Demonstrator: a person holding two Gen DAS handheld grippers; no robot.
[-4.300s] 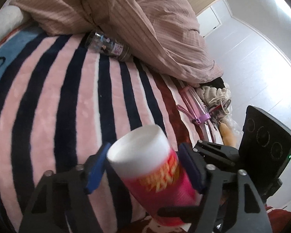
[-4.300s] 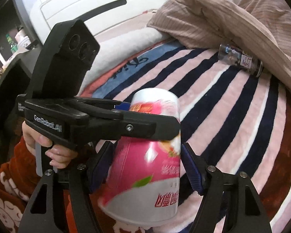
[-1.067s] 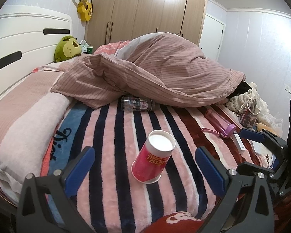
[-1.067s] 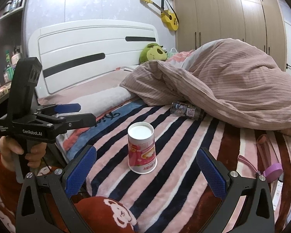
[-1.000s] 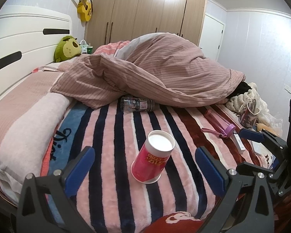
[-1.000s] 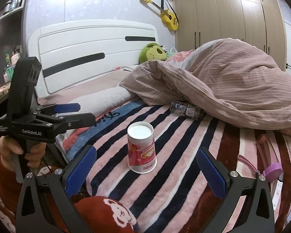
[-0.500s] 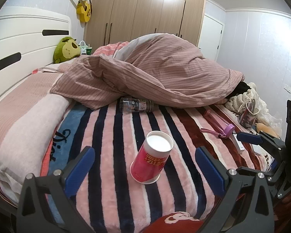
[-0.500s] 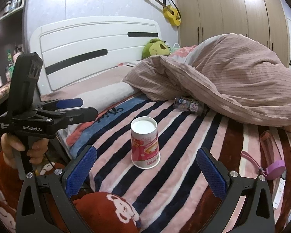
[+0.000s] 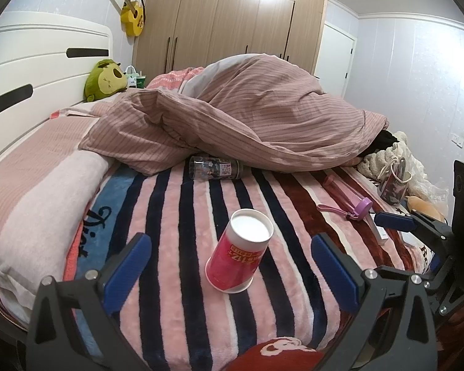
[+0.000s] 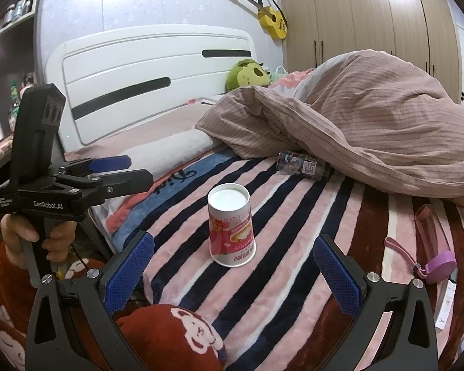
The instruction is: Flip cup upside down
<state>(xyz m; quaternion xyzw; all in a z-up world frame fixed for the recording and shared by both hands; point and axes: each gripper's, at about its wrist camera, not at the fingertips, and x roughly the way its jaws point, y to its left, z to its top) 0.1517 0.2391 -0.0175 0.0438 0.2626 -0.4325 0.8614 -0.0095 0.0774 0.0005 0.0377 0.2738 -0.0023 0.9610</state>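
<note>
Cup (image 10: 231, 227) stands mouth-down mid-blanket (image 10: 294, 278), apparently free; right gripper (image 10: 232, 273) spread wide before it, left gripper (image 10: 120, 170) parted near blanket's left edge.

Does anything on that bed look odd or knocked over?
The pink paper cup stands bottom-up on the striped fleece blanket, printing inverted. A clear printed bottle lies on its side at the edge of the brown striped duvet.

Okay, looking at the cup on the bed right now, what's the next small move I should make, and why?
Probably none on the cup: just draw both grippers back. It already stands upside down on the striped blanket, white base up and rim down, with nothing touching it. The right gripper and left gripper are both wide open and clear of it. It leans a little in the left view, so avoid nudging the blanket.
</note>
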